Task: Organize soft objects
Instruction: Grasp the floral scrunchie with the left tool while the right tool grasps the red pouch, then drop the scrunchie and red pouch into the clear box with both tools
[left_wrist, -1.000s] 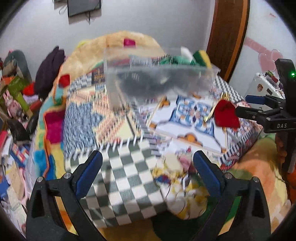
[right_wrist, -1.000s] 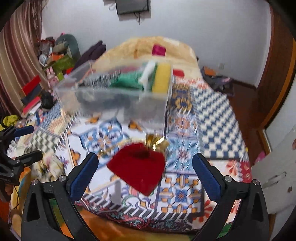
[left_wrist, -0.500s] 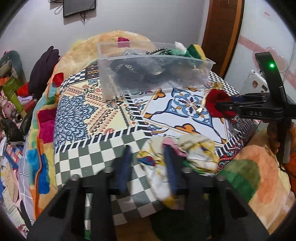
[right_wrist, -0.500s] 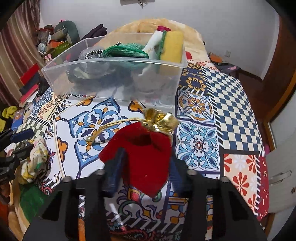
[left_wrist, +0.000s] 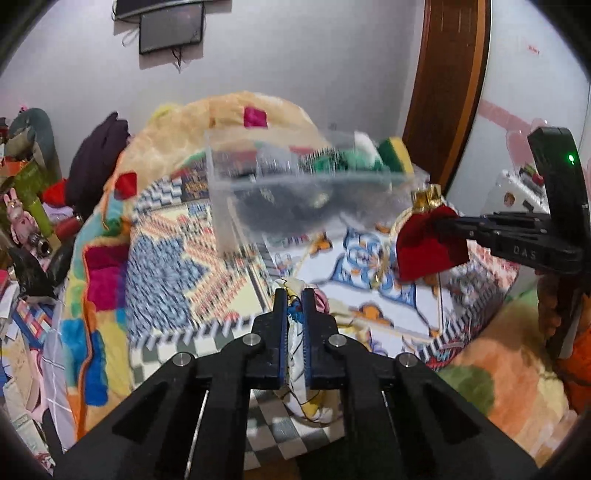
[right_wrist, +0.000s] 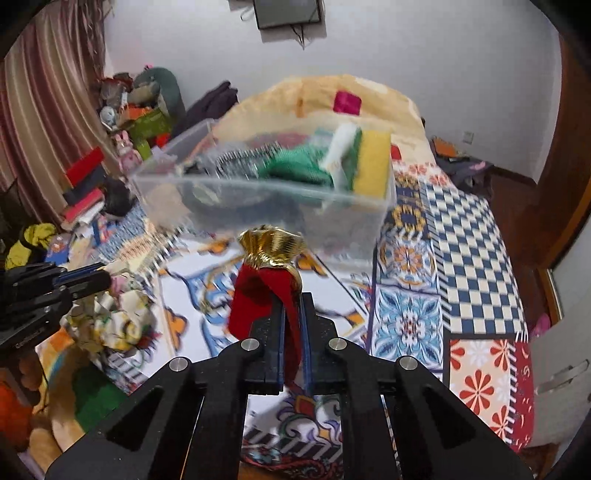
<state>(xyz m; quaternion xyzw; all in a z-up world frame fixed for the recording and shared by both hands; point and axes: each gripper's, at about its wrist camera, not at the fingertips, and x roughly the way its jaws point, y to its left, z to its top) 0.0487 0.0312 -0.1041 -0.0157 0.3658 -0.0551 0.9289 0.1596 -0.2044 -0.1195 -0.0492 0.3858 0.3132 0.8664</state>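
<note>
I work over a bed (right_wrist: 469, 258) spread with patchwork quilts, grey walls around it, a wooden door at the right and clutter piled at the left. A clear bin (right_wrist: 266, 199) of soft things sits mid-bed. A second ago both tools stood open; now my left tool (left_wrist: 294, 295) pinches the floral cloth (right_wrist: 110, 321), and my right tool (right_wrist: 291, 299) clamps the red pouch (right_wrist: 258, 295), lifted before the bin.

A bed (right_wrist: 469, 258) under a patchwork quilt (right_wrist: 406, 321) carries 1 clear plastic bin (right_wrist: 332, 218).
</note>
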